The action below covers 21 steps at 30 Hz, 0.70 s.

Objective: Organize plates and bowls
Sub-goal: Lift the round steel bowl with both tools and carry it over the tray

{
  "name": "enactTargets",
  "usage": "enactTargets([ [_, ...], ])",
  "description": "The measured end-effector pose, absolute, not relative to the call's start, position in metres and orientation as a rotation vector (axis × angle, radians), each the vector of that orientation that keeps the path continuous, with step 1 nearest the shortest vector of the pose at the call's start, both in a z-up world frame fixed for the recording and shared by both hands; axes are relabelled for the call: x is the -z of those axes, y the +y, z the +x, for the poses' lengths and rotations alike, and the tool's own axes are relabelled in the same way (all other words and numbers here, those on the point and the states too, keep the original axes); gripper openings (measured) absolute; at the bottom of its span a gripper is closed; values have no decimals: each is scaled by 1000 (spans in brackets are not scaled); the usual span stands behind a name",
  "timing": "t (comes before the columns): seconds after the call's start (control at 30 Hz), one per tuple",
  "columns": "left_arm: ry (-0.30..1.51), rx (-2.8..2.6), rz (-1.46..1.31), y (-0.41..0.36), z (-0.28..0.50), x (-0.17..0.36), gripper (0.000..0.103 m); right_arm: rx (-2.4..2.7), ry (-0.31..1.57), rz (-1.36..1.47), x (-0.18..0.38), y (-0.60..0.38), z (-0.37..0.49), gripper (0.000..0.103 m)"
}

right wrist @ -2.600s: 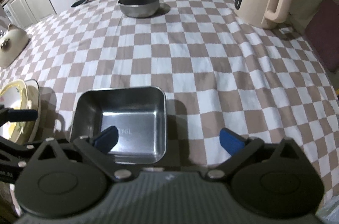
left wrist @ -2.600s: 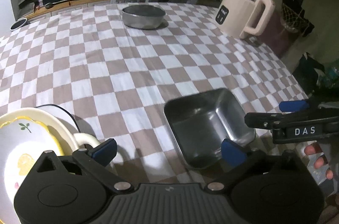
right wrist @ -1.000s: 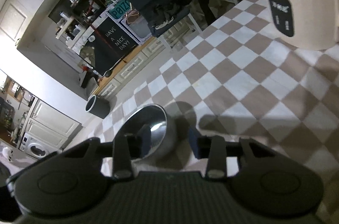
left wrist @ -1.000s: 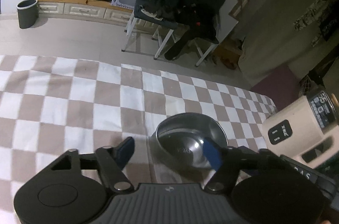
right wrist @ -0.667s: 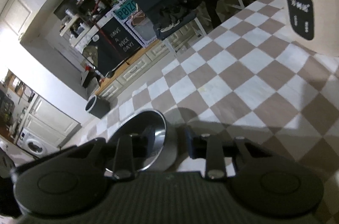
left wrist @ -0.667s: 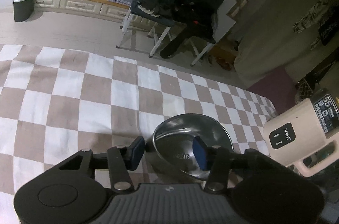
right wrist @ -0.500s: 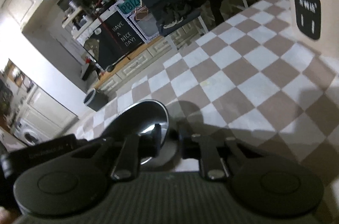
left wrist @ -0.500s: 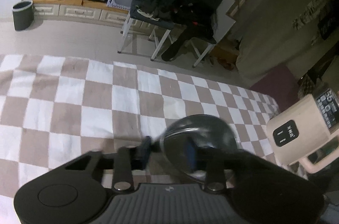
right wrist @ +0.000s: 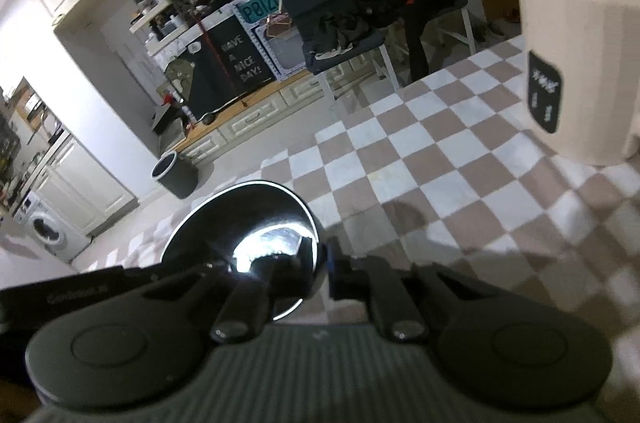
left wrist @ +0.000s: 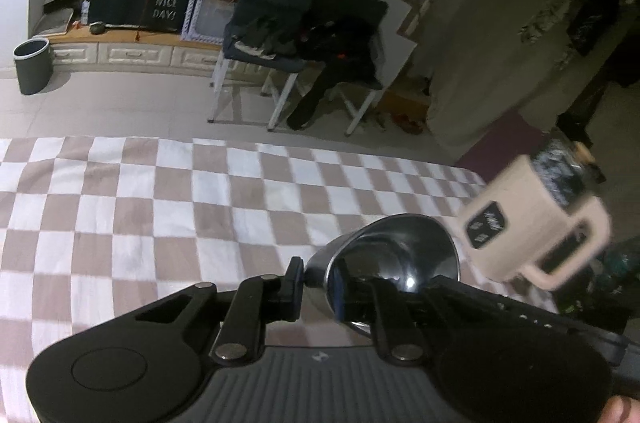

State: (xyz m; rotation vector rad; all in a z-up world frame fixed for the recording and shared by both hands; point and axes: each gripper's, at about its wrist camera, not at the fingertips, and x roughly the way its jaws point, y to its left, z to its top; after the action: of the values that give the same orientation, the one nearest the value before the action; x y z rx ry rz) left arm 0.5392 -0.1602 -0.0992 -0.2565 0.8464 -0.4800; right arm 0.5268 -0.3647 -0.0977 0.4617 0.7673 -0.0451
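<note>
Two grippers now pinch the round steel bowl (left wrist: pixel 394 259): the left gripper (left wrist: pixel 316 281) has its fingers clamped across the left rim, the right gripper (right wrist: pixel 320 265) on the right rim. Since a second ago it has apparently lifted off the checkered desk (left wrist: pixel 160 207). The kettle (right wrist: pixel 576 63) crowds the right; leftward is open.

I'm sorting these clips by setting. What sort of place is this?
Most likely a lived-in home, a dining and kitchen area. A table under a checkered tablecloth holds a beige kitchen appliance, a washing machine stands by white cabinets, and clothes are heaped on a chair.
</note>
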Motion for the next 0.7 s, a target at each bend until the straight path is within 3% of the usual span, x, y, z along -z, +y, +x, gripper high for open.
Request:
enactTargets([
  [0.4,799,502,-257,-140,425,51,17,-6,760,379,50,-349,427,7],
  [0.7,814,519,-276,-119,351,46,18,-43,754,353,43,-335,370,7],
])
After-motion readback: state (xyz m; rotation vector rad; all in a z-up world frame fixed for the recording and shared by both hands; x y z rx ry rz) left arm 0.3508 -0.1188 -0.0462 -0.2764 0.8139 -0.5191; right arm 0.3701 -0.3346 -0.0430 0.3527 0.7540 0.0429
